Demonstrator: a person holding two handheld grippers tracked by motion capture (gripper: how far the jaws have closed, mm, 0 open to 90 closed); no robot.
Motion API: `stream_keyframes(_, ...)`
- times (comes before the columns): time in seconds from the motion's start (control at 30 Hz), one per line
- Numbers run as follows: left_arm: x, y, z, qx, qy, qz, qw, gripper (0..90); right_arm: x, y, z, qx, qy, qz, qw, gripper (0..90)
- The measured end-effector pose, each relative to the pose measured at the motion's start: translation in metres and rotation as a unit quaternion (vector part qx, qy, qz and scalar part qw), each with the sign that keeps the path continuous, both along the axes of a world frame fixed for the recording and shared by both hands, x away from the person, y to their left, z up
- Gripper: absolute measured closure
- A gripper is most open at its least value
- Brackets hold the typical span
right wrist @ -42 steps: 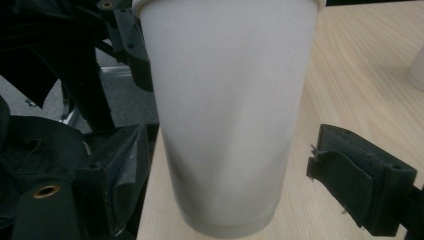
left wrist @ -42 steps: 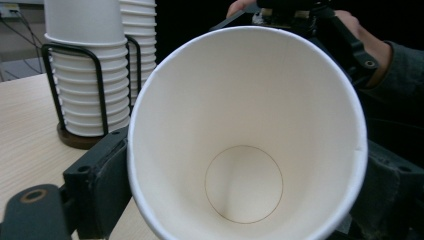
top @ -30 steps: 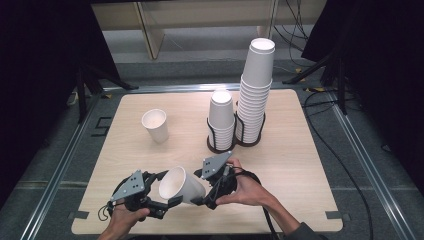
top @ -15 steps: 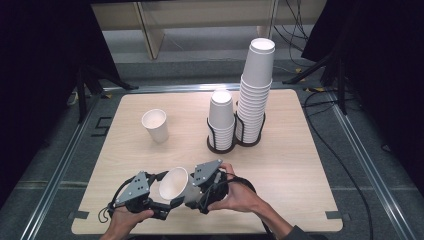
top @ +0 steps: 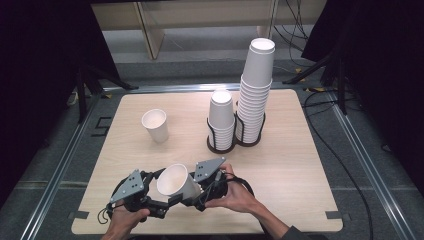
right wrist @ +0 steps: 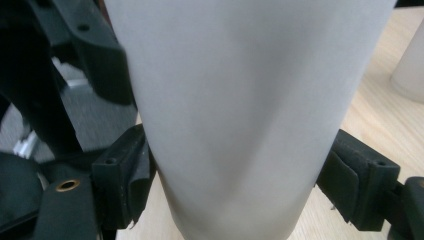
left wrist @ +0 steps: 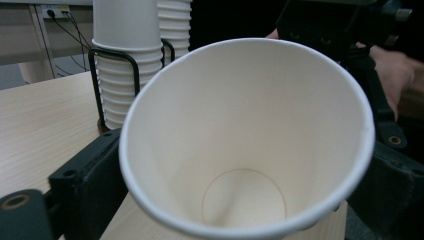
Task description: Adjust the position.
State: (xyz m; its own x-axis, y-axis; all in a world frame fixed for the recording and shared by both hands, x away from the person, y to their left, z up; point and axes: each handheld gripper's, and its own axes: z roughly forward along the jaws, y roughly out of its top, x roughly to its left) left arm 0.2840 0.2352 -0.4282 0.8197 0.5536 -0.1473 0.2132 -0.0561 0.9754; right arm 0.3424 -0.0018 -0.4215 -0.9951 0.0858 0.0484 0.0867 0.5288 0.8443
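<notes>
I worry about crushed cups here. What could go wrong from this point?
Both grippers, left and right, clamp the same cup; its wall already looks dented in the right gripper view, so more squeeze or pulling apart may crease it. The tall stack might topple if bumped.

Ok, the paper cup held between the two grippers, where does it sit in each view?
High view: the held cup lies tilted near the table's front edge, between both grippers.
Left gripper view: the same cup is seen mouth-on, dead centre, between the black fingers.
Right gripper view: its side wall fills the middle.
Shared landmark: the short cup stack in its black wire holder, also at upper left in the left gripper view.
</notes>
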Motion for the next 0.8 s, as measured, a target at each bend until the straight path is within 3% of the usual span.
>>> stream_keyframes(0.07,0.0004,0.0007,-0.0014,-0.011,0.006,0.000,0.9999,5.8,0.0025,-0.0015,0.0011,0.017,-0.001,-0.002,0.9999,22.2)
stream_keyframes(0.1,0.0006,0.0007,-0.0018,-0.020,0.010,0.002,0.9997,6.3,0.0020,-0.0022,0.0015,0.018,0.008,-0.004,0.9998,22.2)
stream_keyframes(0.33,0.0011,-0.0006,-0.0036,-0.046,0.016,0.007,0.9988,3.6,0.0006,-0.0002,0.0005,0.023,-0.007,-0.006,0.9997,22.2)
stream_keyframes(0.47,0.0003,-0.0004,-0.0031,-0.049,0.011,0.010,0.9987,1.9,-0.0008,0.0024,-0.0009,0.032,-0.004,-0.003,0.9995,22.2)
stream_keyframes(0.57,-0.0002,-0.0008,-0.0027,-0.051,0.011,0.015,0.9985,0.5,-0.0025,0.0034,-0.0007,0.036,0.013,-0.005,0.9993,22.1)
stream_keyframes(0.8,0.0002,-0.0021,-0.0027,-0.057,0.010,0.016,0.9982,0.8,-0.0022,0.0051,-0.0036,0.046,0.015,-0.004,0.9988,22.0)
